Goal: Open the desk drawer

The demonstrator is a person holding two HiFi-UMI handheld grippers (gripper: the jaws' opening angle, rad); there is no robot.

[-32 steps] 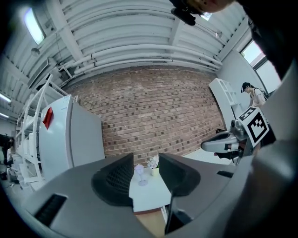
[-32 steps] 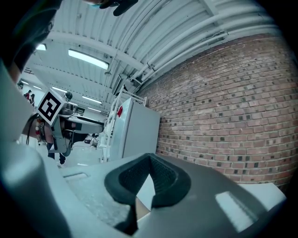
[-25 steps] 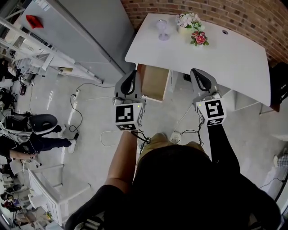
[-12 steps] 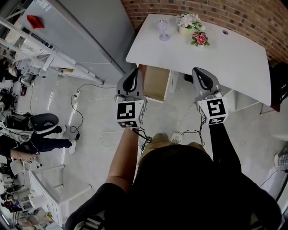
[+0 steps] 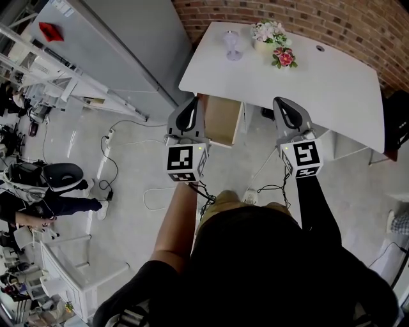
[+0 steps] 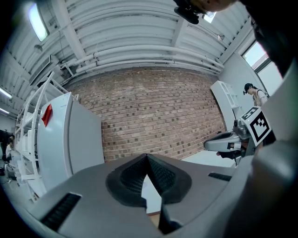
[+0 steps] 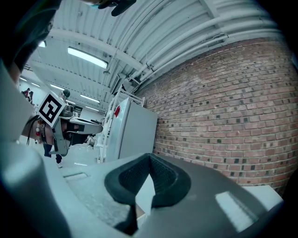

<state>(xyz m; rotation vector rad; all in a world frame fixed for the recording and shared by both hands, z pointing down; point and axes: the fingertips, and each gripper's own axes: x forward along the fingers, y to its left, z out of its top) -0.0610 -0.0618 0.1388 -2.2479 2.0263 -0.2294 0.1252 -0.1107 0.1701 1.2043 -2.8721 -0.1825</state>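
Desk drawer (image 5: 220, 120): wood-coloured front under the near edge of the white desk (image 5: 332, 83), at the desk's left end. In the head view it lies at 12 o'clock from the person. Whether it is pulled out at all cannot be told.

Left gripper (image 5: 188, 108): clenched, jaw tips meeting, nothing between them. It is held level just at 9 o'clock of the drawer front; contact cannot be told.

Right gripper (image 5: 284, 110): clenched likewise and empty, at 3 o'clock of the drawer, before the open space under the desk.

Desk top, far side, at 12 o'clock of the drawer: a glass goblet (image 5: 232, 43), a pot of pale flowers (image 5: 268, 32) and a red flower (image 5: 284, 56) just beside the pot. A cable hole (image 5: 319, 46) lies at 1 o'clock.

Surroundings: a brick wall (image 5: 332, 19) runs behind the desk at 12 o'clock. A grey cabinet (image 5: 121, 45) at 10 o'clock stands close to the desk's left corner.

Floor: loose cables (image 5: 112, 159) at 8 o'clock. A power strip (image 5: 248, 191) lies at 6 o'clock, near the person's feet. An office chair (image 5: 61, 175) stands at 8 o'clock, well apart. Bare floor lies between the drawer front and the person.
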